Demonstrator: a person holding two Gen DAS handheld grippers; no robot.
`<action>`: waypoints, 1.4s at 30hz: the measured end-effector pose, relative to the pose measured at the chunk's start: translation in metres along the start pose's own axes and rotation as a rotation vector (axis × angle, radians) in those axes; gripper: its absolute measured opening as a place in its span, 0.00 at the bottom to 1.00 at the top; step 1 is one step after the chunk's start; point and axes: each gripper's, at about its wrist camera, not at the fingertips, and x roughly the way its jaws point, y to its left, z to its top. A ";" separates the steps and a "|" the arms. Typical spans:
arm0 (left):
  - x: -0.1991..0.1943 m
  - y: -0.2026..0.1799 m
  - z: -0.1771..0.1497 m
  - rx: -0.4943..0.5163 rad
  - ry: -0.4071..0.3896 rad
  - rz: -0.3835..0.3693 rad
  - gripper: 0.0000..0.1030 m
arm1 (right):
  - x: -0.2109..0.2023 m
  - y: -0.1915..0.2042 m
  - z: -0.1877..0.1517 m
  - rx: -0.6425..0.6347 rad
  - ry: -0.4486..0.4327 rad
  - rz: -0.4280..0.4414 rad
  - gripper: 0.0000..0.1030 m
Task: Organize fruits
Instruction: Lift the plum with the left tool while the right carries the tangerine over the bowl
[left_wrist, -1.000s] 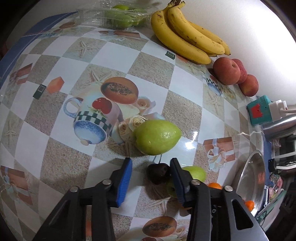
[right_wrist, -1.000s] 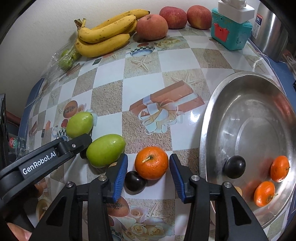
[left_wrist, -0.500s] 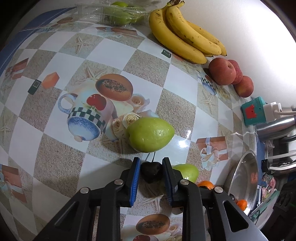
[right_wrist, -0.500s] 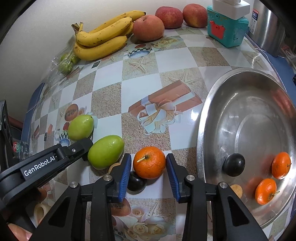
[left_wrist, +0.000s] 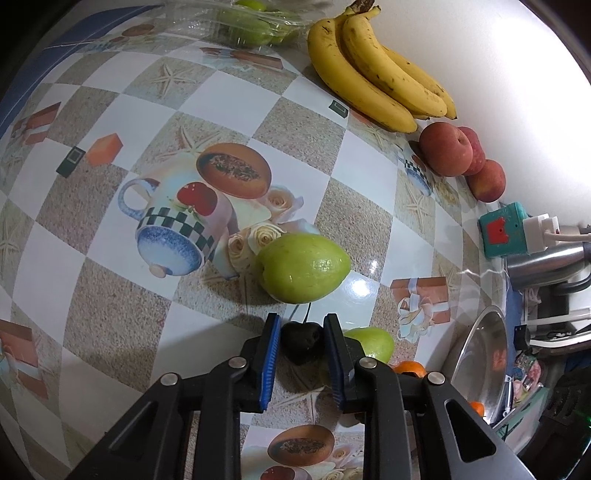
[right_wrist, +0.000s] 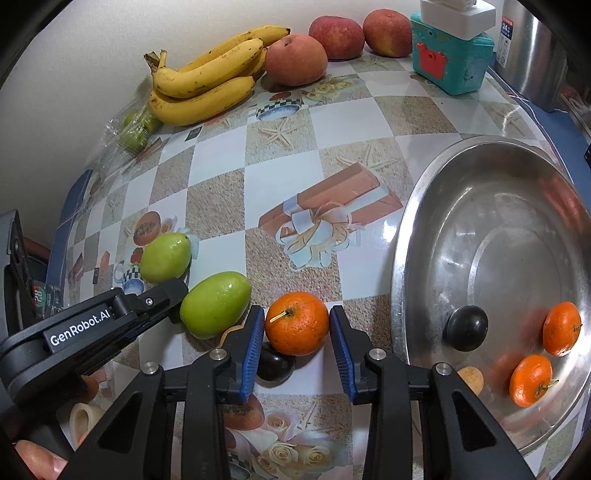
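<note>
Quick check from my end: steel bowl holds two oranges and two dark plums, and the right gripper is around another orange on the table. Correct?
Not quite. The right wrist view shows one dark plum in the steel bowl, not two; the second dark plum lies on the table beside the orange that the right gripper is around. Two oranges in the bowl is correct.

A dark plum is gripped on the tablecloth, below a green guava. An orange is seen beside a second plum and a second guava. Two oranges and one plum are placed in the steel bowl.
</note>
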 end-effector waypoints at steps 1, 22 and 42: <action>0.000 0.000 0.000 -0.001 0.000 0.000 0.25 | -0.002 0.001 0.000 0.000 -0.005 0.003 0.36; -0.041 -0.003 0.007 0.014 -0.105 -0.007 0.25 | -0.038 0.010 0.006 -0.008 -0.095 0.050 0.36; -0.054 -0.050 -0.010 0.139 -0.129 -0.050 0.25 | -0.061 -0.065 0.010 0.181 -0.141 -0.010 0.36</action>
